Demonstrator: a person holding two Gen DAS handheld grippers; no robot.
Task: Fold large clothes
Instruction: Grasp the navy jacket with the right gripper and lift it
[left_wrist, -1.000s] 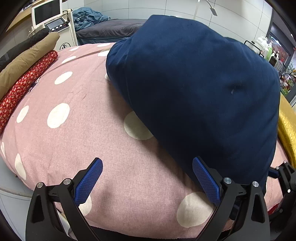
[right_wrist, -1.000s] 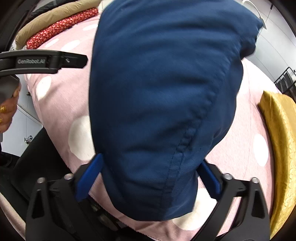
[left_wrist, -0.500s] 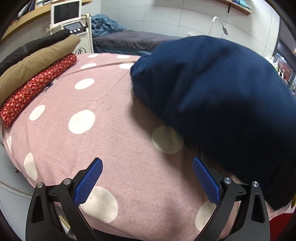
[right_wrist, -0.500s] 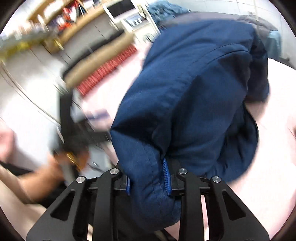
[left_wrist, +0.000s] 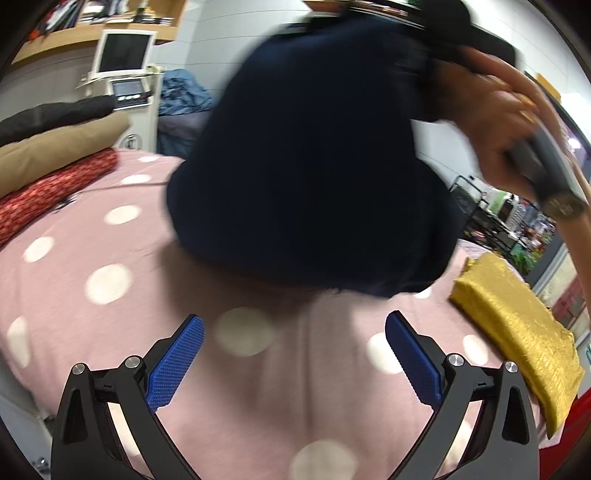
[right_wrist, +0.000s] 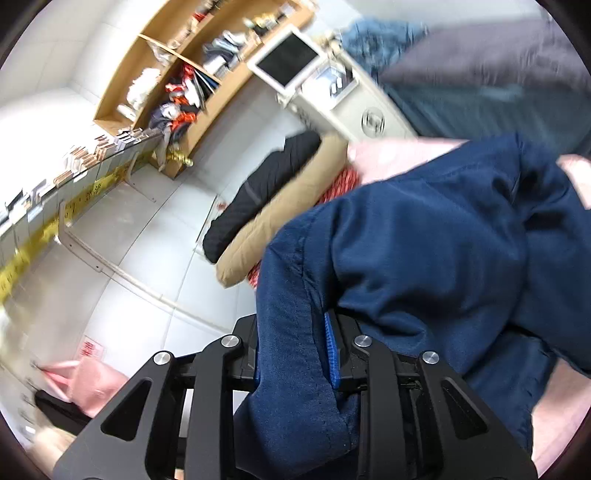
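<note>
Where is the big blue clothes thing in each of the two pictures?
Left wrist view: the navy garment hangs lifted in the upper middle, above the pink dotted cover.
Right wrist view: it fills the lower right, pinched in the right gripper.
Shared landmark: the tan folded cloth, at far left there, mid-frame here.

Black tool (left_wrist: 294, 360) frames, blue pads (left_wrist: 173, 362), silver screws.

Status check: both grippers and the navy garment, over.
Left gripper open, empty, above pink dotted cover. Right gripper shut on navy garment, lifted off the cover. Nothing blocking.
</note>
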